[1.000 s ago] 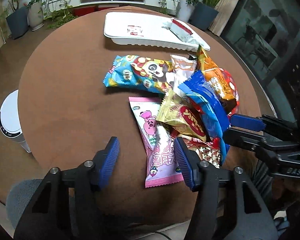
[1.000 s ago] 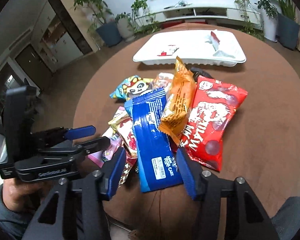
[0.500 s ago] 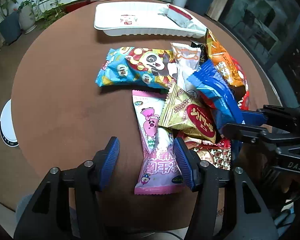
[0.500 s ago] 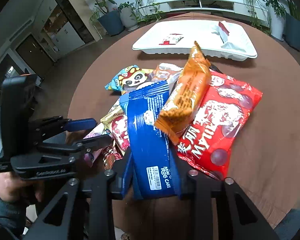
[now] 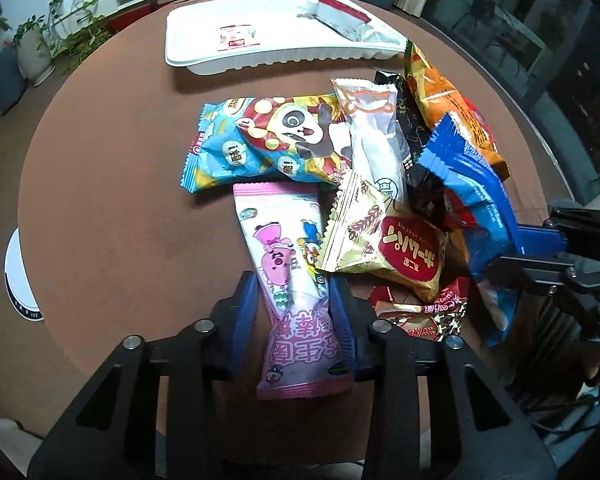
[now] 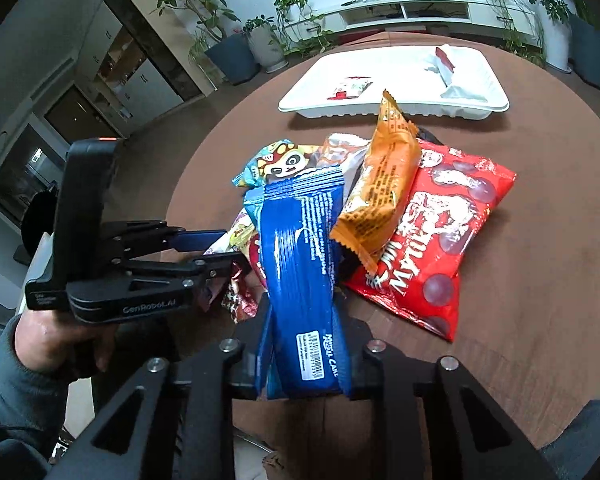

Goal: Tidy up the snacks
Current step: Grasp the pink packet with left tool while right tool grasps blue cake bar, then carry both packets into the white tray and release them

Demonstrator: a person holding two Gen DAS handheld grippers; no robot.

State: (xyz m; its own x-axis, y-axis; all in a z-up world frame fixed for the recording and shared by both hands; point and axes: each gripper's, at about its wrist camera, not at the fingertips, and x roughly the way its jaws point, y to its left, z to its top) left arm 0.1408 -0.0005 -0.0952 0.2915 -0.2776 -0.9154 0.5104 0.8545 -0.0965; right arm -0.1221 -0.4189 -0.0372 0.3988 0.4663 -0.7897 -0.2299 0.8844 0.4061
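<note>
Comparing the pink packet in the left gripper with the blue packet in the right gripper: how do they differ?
The pink packet shows cartoon characters; the blue packet shows small white print and a barcode label. The pink packet lies flat on the brown table, clear of the heap; the blue packet rests across the snack pile, under the orange packet. Both are long, sealed, and pinched near one end by closing jaws: left gripper, right gripper.

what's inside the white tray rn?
The white plastic tray holds two snacks: a small red-and-white packet near its middle and a white wrapper with a red stripe at its right end. The wrapper covers the floor beneath it.
</note>
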